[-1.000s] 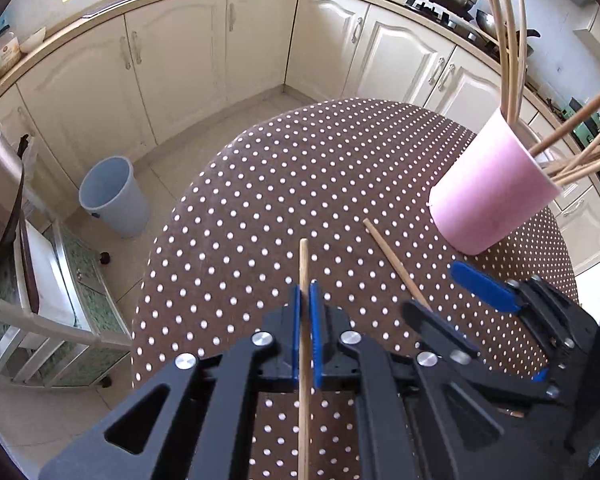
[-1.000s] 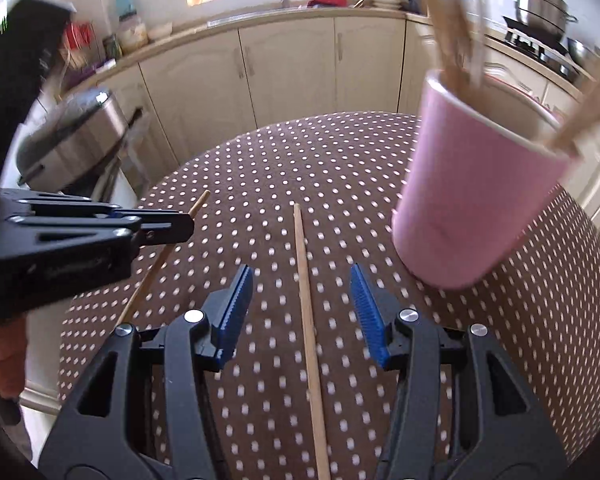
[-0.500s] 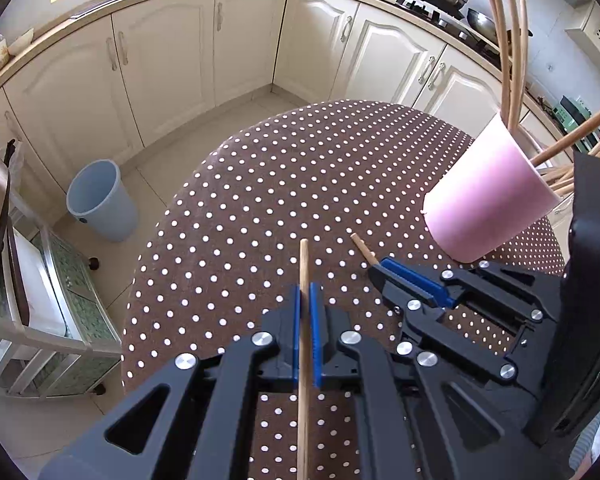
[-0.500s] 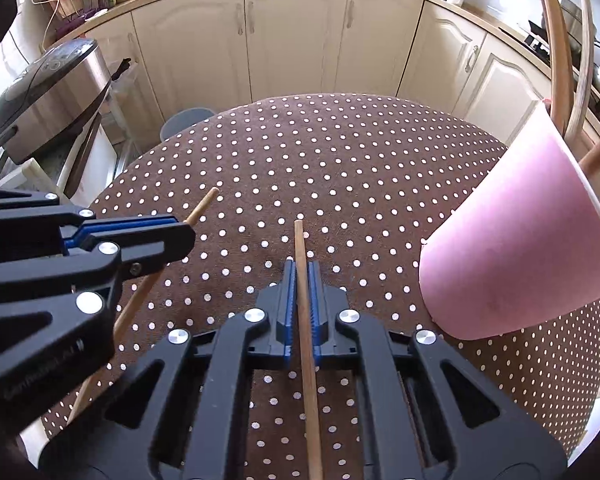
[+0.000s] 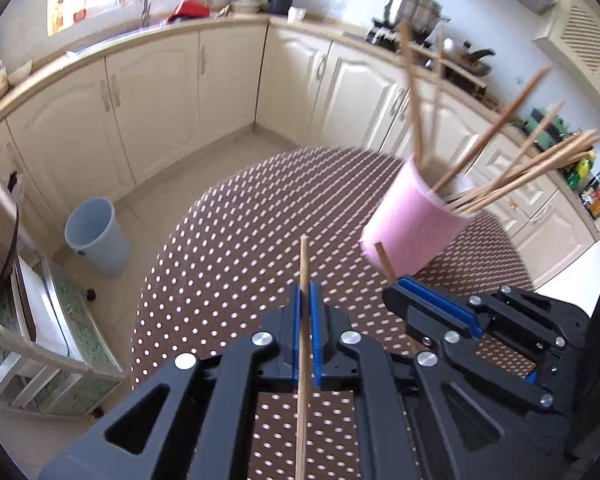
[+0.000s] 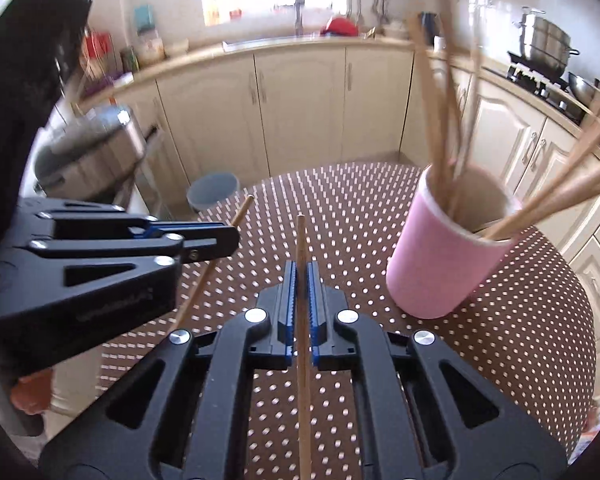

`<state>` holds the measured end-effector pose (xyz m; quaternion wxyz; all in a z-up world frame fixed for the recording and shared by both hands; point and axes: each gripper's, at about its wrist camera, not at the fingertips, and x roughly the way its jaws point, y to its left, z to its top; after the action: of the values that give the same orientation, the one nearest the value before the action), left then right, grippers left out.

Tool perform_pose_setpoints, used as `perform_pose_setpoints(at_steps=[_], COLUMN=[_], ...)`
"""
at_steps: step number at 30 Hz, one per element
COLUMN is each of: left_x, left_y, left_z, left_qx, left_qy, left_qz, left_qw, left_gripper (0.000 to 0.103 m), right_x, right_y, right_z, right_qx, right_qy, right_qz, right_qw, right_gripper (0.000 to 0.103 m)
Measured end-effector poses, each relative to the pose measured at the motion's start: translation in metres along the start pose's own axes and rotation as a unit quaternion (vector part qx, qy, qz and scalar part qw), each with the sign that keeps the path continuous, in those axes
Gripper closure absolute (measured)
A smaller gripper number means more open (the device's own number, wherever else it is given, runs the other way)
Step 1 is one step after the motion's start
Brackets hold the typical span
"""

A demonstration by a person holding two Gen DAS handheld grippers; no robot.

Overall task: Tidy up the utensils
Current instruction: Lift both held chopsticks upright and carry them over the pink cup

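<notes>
Left wrist view: your left gripper [image 5: 307,300] is pinching a wooden chopstick [image 5: 302,328] between its blue pads, the stick running back under the camera and its tip poking out ahead over the polka-dot tablecloth [image 5: 228,248]. Your right gripper [image 5: 396,298] is sitting just beside it on the right, clamping a second chopstick [image 5: 384,258] whose tip is showing in front of the pink cup [image 5: 414,226]; whether it is touching the cup, you cannot tell from here. The cup is standing on the cloth, looking tilted through the fisheye, and is holding a loose fan of chopsticks [image 5: 500,184] leaning out to the right and upward. Right wrist view: the right gripper [image 6: 301,276] is clenching the second chopstick [image 6: 302,320] dead centre, the tip pointing forward. The left gripper [image 6: 224,240] is reaching in from the left, its stick [image 6: 216,264] slanting up past its closed fingers. The pink cup [image 6: 440,272] is standing ahead and to the right, apart from both held sticks. A blue bin [image 6: 214,192] is sitting on the floor beyond the table edge.
</notes>
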<state>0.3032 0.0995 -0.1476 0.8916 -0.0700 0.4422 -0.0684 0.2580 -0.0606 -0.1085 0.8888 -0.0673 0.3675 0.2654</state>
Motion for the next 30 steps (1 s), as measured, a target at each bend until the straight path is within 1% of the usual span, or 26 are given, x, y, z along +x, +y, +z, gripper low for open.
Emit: perform_pose_setpoints(at_steps=[4,8,14,17,25,30], left_x=[-0.034,-0.068,-0.108,-0.12,-0.135,-0.139], left_y=[-0.02,-0.042,-0.074,-0.087,-0.103,-0.11], left_z=[0.0,-0.003,-0.011,-0.016,-0.019,-0.017], left_qx=[0.014,0.03,0.055,0.065,0.083,0.089], left_qy=[-0.042,-0.088,-0.143,-0.159,-0.191,-0.199], left_qz=[-0.011,-0.019,-0.03,-0.035,-0.023,-0.023], left_qw=[0.999,0.9955,0.9878,0.9846,0.9779,0.9757], left_gripper=[0.098,0.098,0.098,0.097,0.098,0.097], right_x=[-0.044,-0.082,-0.122,-0.135,-0.151,-0.158], right_y=[-0.004,-0.007,-0.012,-0.014,-0.017,-0.024], right_z=[0.0,0.0,-0.006,-0.01,-0.013,-0.012], right_qx=[0.012,0.025,0.035,0.043,0.047,0.051], right_qy=[-0.049,-0.098,-0.141,-0.156,-0.178,-0.187], right_qz=[0.002,-0.002,-0.013,-0.018,-0.025,-0.027], right_qw=[0.999,0.995,0.989,0.987,0.983,0.981], right_gripper=[0.097,0.097,0.097,0.097,0.097,0.097])
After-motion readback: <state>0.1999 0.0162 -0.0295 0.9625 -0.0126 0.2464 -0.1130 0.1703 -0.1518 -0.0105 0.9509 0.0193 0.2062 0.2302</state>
